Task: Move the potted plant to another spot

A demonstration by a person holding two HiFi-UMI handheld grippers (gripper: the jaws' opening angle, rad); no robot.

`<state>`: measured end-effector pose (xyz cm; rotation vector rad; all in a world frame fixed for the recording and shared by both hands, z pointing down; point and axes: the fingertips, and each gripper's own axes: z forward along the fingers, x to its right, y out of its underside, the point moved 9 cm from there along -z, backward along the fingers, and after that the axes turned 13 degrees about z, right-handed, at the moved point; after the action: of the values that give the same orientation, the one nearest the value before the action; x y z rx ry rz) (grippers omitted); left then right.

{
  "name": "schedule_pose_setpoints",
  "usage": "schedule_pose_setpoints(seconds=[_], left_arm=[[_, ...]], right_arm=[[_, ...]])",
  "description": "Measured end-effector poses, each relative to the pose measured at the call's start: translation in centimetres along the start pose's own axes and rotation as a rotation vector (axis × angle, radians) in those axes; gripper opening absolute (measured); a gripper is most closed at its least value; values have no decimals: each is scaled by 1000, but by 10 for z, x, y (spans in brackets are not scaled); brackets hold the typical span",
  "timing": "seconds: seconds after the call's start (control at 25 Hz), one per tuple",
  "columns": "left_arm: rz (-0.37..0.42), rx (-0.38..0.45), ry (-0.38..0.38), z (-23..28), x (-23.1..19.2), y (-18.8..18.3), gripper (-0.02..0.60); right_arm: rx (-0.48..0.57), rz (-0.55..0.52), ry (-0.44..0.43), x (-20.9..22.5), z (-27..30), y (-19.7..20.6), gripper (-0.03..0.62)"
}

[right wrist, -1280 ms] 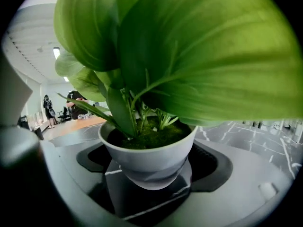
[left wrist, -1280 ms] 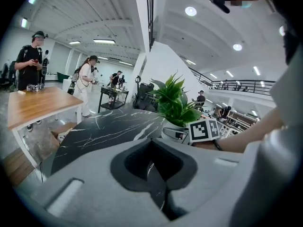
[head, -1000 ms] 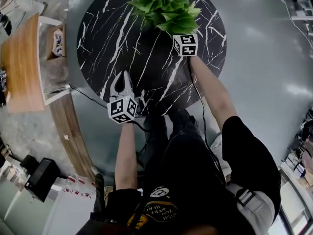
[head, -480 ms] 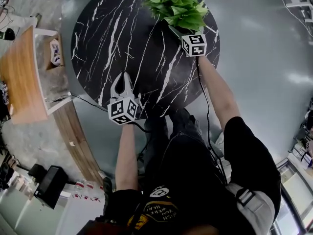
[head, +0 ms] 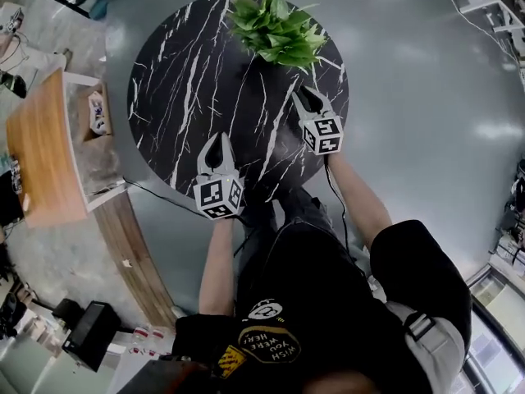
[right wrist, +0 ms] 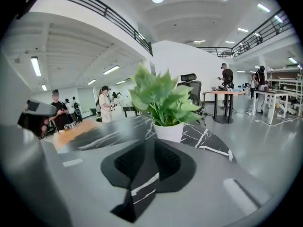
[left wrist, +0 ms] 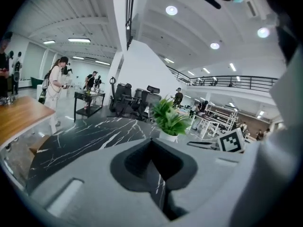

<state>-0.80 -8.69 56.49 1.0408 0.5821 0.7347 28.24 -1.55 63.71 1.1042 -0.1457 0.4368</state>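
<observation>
Over the near edge of the round black desk (head: pixel 176 80) hangs the left gripper (head: pixel 220 142). Its jaws are together at the tips and hold nothing. It points across the veined top toward the far side.

The plant (head: pixel 275 29) stands there, upright near the far rim and a little right of the middle. Nothing is touching it, and it is well apart from the left gripper. Its white pot (right wrist: pixel 169 131) sits flat on the desk under a wide spread of green leaves (right wrist: pixel 161 100).

The right gripper (head: pixel 305 97) is nearer to the plant, on its near side but clear of it. Its jaws are closing and are almost together, with only the desk showing through the gap.

From where I stand, the pot looks small, stiff and smooth, probably light enough for one gripper. That smooth wall could slip, though. The leaves are soft and would bend or tear, so they are no place to grip. I would take the pot by its wall just under the rim, below the foliage, with the jaws spread wide first, and keep it level so that it does not tip
</observation>
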Motion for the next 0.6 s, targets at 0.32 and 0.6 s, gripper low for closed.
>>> schedule_pose_setpoints(seconds=[0.32, 0.6], left_arm=[[95, 141, 131, -28, 67, -101, 3], [164, 197, 164, -56, 87, -143, 3]], right_arm=[[136, 34, -43, -84, -131, -86, 2], [193, 8, -57, -119, -172, -117, 2]])
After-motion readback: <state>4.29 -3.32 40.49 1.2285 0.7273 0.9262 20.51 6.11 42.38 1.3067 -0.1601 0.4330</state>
